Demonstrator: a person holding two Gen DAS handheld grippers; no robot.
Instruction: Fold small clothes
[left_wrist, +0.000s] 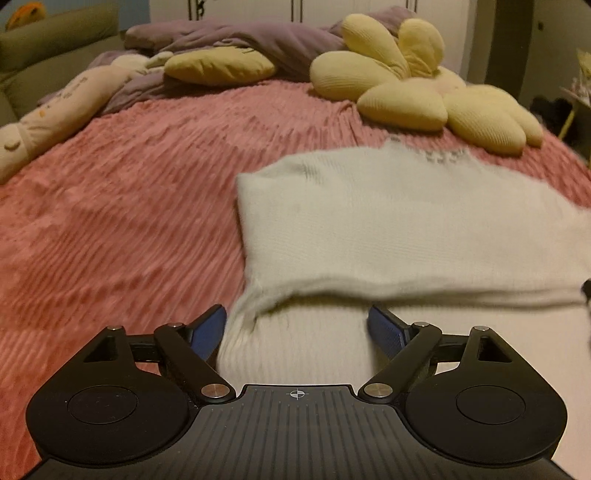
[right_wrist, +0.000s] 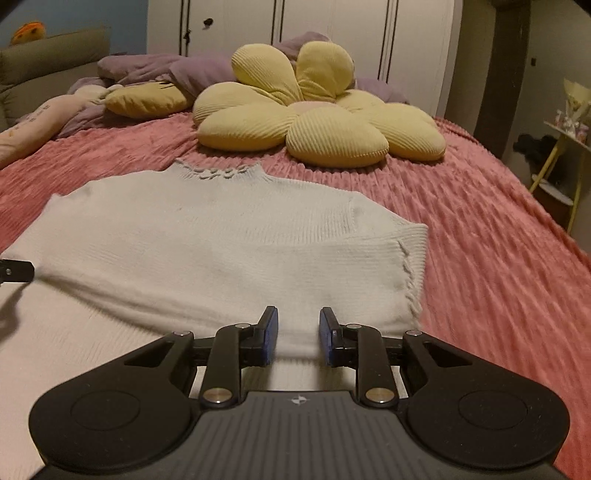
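- The left tongs stand wide, their blue ribbed pads spread to either side of the near left part of a white knit sweater; nothing is pinched between them, and whether a pad brushes the fabric cannot be told
- The left pad sits at the sweater's left border, where knit meets bedspread, the right pad over the ribbed white cloth
- The sweater lies flat on the bed in front of both tongs, collar away from the cameras, a sleeve folded across the body as a thick soft band
- Its knit is fine and ribbed, with a small scalloped trim at the collar and a twisted cable edge along the right side
- The right tongs are narrow, with a small gap between the blue pads; white fabric shows through the gap but is not clamped
- They hover over the near right part of the sweater, close to the folded cuff
- At the left edge of the right wrist view a black piece of the other tool rests against the sweater
- The bedspread is pink, plush, ridged in wavy lines
- Beyond the collar lies a yellow flower-shaped cushion with fat corduroy petals and a pale pink centre
- Further left are a yellow pillow, rumpled purple bedding and a long cream plush toy
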